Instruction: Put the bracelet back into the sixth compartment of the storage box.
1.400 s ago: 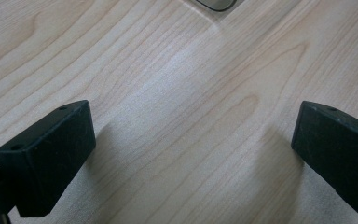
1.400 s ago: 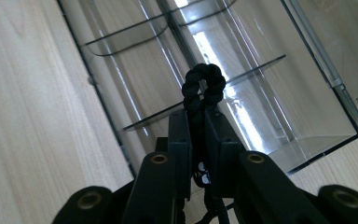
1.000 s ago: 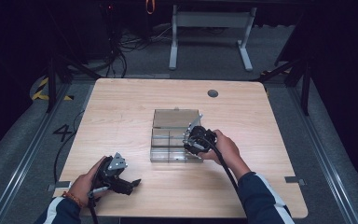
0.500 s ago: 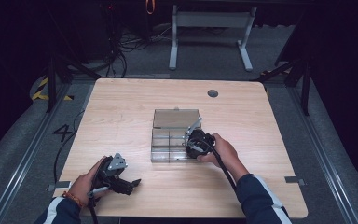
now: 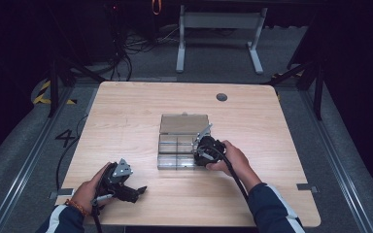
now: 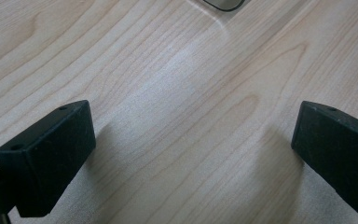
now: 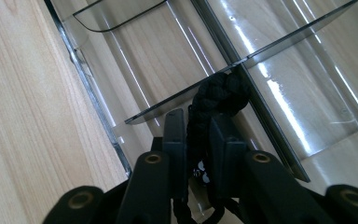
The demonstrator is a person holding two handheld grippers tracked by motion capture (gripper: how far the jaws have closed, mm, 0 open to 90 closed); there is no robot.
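Dark floor and cable clutter surround a pale wooden counter (image 5: pixel 126 111), where a clear plastic organiser box (image 5: pixel 177 145) sits near the middle, its lid laid back. At the box's right edge, the right gripper (image 7: pixel 196 133) reaches into a compartment with a black cord (image 7: pixel 221 93) between its jaws (they have just been easing apart, yet remain nearly closed on it). Near the front left corner, the left gripper (image 6: pixel 191 140) rests low over bare wood, jaws spread wide, holding nothing.
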